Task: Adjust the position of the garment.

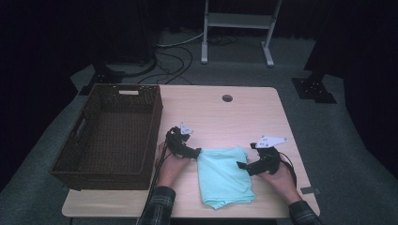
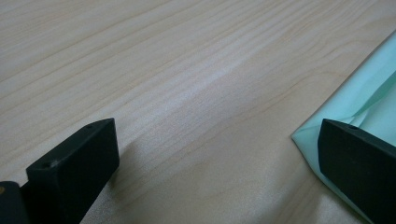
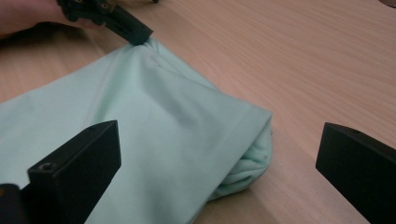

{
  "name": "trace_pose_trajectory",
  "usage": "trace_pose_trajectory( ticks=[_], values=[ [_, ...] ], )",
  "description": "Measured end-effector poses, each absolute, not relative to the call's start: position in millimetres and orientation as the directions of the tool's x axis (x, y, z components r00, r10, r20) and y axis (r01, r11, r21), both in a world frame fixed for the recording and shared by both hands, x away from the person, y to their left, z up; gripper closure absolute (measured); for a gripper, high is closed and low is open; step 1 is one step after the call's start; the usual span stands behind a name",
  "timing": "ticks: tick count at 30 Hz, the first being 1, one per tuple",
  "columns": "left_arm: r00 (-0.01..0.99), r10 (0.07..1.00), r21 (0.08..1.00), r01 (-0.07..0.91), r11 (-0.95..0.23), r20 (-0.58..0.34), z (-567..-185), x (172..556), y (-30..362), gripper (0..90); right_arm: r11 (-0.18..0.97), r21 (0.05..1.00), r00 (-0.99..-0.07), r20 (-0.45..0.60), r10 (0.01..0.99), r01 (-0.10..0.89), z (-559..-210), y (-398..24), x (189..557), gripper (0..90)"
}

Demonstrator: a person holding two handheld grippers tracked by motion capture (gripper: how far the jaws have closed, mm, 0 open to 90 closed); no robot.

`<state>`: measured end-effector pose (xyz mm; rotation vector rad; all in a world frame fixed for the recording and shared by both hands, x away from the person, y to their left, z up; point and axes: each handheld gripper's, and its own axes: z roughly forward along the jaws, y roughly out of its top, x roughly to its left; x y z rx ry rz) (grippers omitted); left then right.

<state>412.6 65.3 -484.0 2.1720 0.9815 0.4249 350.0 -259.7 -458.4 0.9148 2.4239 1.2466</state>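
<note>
Pale wooden table [image 1: 263, 117] bears a folded mint cloth [image 1: 223, 176], flanked by wide-open left gripper [image 1: 190, 152] and right gripper [image 1: 244, 165], each needing to close on its corner.

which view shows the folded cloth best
The high view: the whole mint cloth lies folded on the table, between the left claw and right claw. The right gripper view shows its thick folded corner close up; the left gripper view catches just one corner beside a jaw.

No legible text — no labels.
</note>
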Motion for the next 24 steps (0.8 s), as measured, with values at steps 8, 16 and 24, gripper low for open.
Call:
trace_pose_trajectory(
  ticks=[8,16,24],
  values=[
    [0.658,0.753,0.717,0.521,-0.463,0.008,-484.0,412.6,65.3,0.0,0.427,0.786,-0.744,0.063,0.665,0.447,-465.3,-258.9,380.4,0.0],
    [0.658,0.753,0.716,0.521,-0.464,0.008,-484.0,412.6,65.3,0.0,0.418,0.772,-0.726,0.082,0.683,0.480,-475.3,-259.2,404.1,0.0],
    [0.657,0.754,0.716,0.522,-0.463,0.009,-483.9,412.7,65.1,0.0,0.462,0.742,-0.735,0.060,0.676,0.486,-485.2,-256.4,409.8,0.0]
  ],
)
